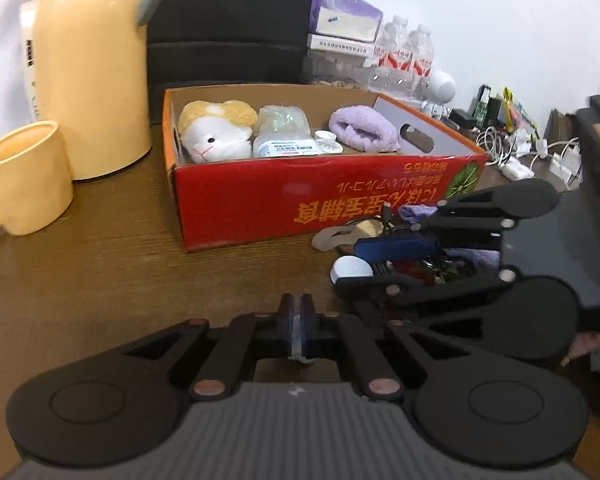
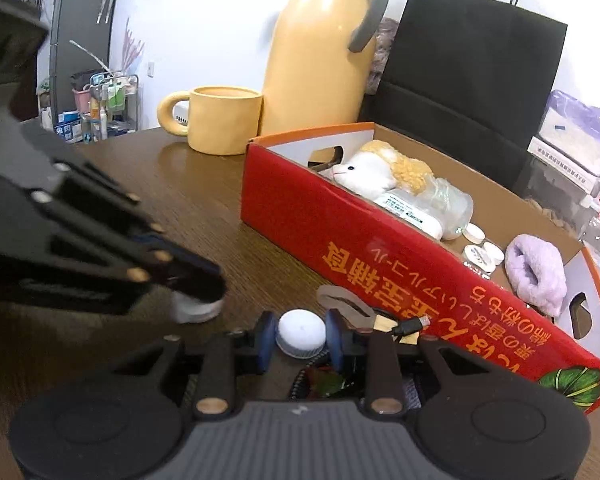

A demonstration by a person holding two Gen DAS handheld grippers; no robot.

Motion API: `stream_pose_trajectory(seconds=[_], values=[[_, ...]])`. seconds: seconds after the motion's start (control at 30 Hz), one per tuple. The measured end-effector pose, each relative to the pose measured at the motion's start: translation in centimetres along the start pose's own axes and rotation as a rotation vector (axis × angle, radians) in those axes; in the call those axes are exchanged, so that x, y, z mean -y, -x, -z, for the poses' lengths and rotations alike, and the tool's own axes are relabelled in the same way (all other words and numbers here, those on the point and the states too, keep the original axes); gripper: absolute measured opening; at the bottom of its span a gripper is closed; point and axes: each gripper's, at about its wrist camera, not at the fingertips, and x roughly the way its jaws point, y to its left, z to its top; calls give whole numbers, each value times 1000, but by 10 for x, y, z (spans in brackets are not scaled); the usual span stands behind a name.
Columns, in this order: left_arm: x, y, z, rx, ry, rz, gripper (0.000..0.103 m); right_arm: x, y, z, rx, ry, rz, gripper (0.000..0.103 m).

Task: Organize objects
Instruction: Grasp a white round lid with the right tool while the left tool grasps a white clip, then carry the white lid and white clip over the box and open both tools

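Small white round cap lies on table beside red box.

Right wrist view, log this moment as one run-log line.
right hand-held gripper: shut on white round cap | left hand-held gripper: shut on thin white item, identity unclear | red box: holds plush toy, purple cloth

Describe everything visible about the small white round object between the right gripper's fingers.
The white round object is small, smooth and domed, plastic-looking, with a ribbed rim around its lower edge, like a cap or small jar. It sits low over the brown wooden table, just in front of the red cardboard box. The right gripper brackets it, blue pads pressed against both sides. Its underside is hidden.
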Motion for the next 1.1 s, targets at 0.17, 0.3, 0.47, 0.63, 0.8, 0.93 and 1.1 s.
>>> stream_pose_trajectory(seconds=[0.17, 0.3, 0.47, 0.63, 0.8, 0.93, 1.1], values=[[17, 30, 15, 51, -34, 3, 57, -10, 12, -2, -19, 10, -25, 1], [27, 17, 23, 9, -86, -108, 53, -7, 30, 0, 16, -37, -9, 2], [19, 1, 16, 0, -47, -111, 48, -3, 27, 4, -10, -76, -51, 19], [19, -3, 15, 4, -77, -89, 28, -1, 11, 1, -19, -92, -48, 25], [20, 14, 21, 36, -58, -130, 27, 5, -5, -6, -51, -130, -61, 27], [18, 44, 25, 79, 10, -152, 27, 4, -5, -8, -56, -139, -96, 26], [26, 92, 46, 101, 116, -184, 28, -17, 46, -6, 51, -93, -33, 26]])
